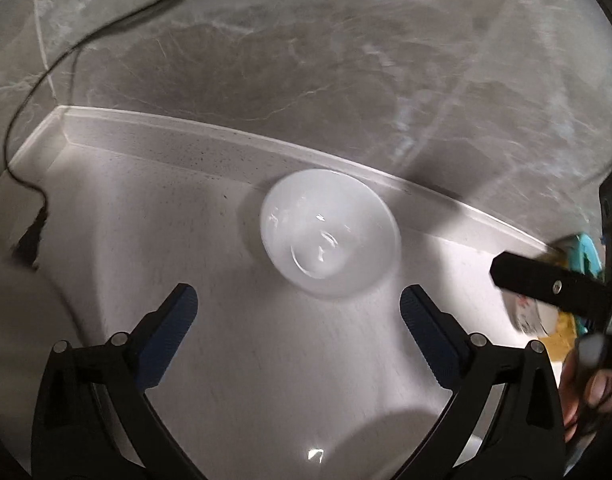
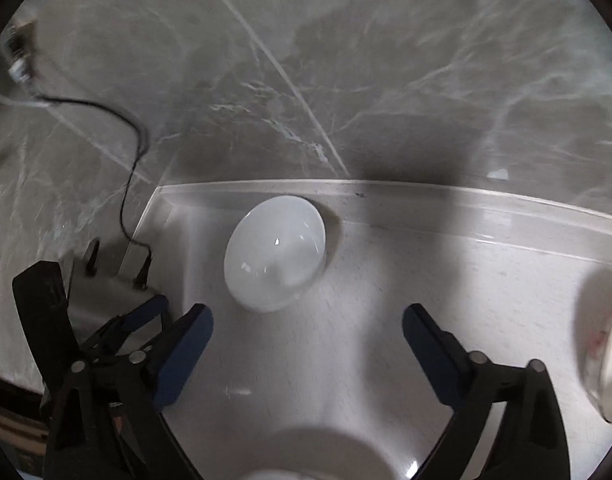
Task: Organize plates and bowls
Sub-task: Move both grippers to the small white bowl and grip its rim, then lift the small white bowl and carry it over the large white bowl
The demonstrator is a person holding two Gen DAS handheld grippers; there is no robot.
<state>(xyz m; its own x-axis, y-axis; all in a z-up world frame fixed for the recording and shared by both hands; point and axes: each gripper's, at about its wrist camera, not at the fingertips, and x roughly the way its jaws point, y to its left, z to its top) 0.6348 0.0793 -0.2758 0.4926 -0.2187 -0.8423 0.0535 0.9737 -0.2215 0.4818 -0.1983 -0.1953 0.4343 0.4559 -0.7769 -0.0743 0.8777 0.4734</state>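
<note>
Near the raised back edge of the pale counter [image 1: 154, 216], a white bowl [image 1: 329, 236] sat upright, mouth up, round with no long axis. No writing was legible anywhere. Left gripper [image 1: 298, 312] and right gripper [image 2: 307, 332] both pointed steeply downward short of the bowl, jaws spread wide, nothing between them.

The bowl [image 1: 329, 234] looks glossy white ceramic; the tabletop [image 1: 154, 216] beneath it is matt, speckled; behind it, veined polished marble wall [image 1: 306, 60].

Both wrist cameras look steeply down, sharing the white bowl [image 1: 329, 232].
</note>
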